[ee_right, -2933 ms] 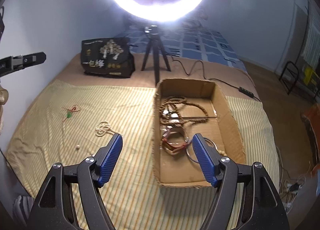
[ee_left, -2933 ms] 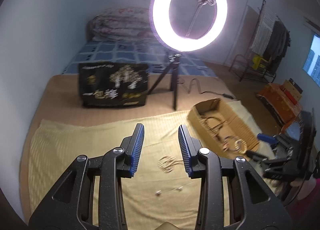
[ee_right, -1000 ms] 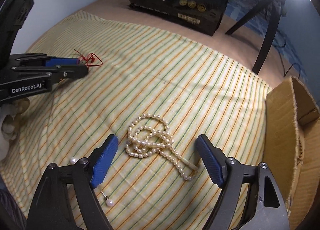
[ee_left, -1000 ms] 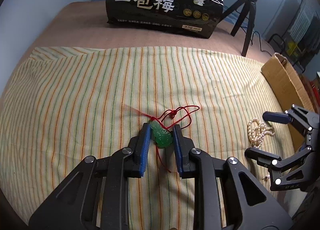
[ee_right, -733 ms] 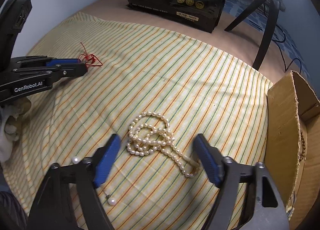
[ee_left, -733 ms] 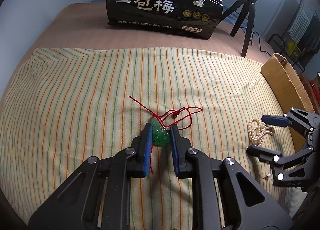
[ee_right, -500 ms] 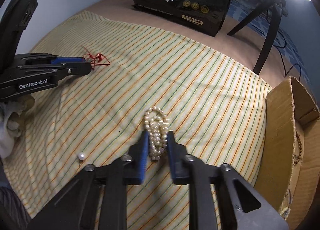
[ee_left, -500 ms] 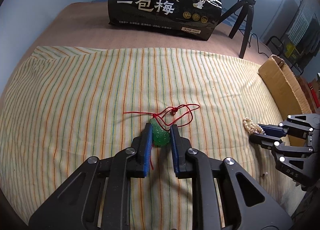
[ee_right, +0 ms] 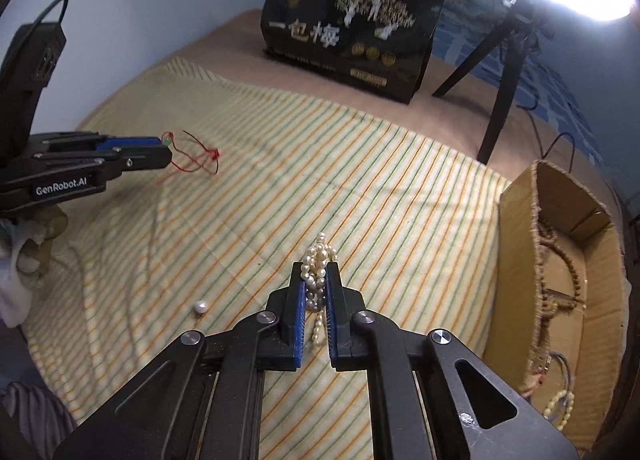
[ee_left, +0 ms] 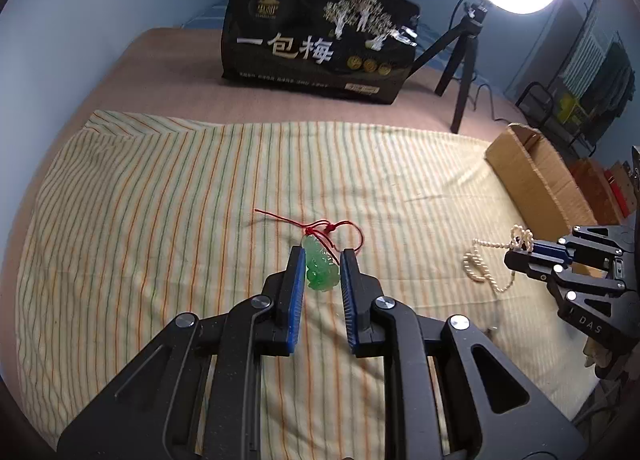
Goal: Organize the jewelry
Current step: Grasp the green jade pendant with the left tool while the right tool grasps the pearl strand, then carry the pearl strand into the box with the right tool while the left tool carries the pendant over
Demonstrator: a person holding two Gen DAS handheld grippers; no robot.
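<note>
Left gripper (ee_left: 322, 274) nearly closed, blue pads pinching a green jade pendant (ee_left: 320, 266) by its flanks, red cord (ee_left: 340, 226) trailing loose off the top toward the striped cloth (ee_left: 160, 200). Right gripper (ee_right: 316, 292) clamped tight on a bunched pearl necklace (ee_right: 316, 272), only some strands caught between the pads, a loop and tail hanging free below in the left wrist view (ee_left: 480, 264). Likely trouble with the pendant: smooth rounded stone squirting out of flat pads under any jolt, or the dangling cord snagging on the cloth. Likely trouble with the pearls: uncaught strands sliding through, the hanging loop catching on the wall of the cardboard box (ee_right: 516, 244) and landing half outside. Inside that box already, brown bead strings (ee_right: 560, 260), ready to tangle with anything dropped on top. Easy to overlook: one loose pearl (ee_right: 200, 306) lying alone on the cloth near the right gripper.
</note>
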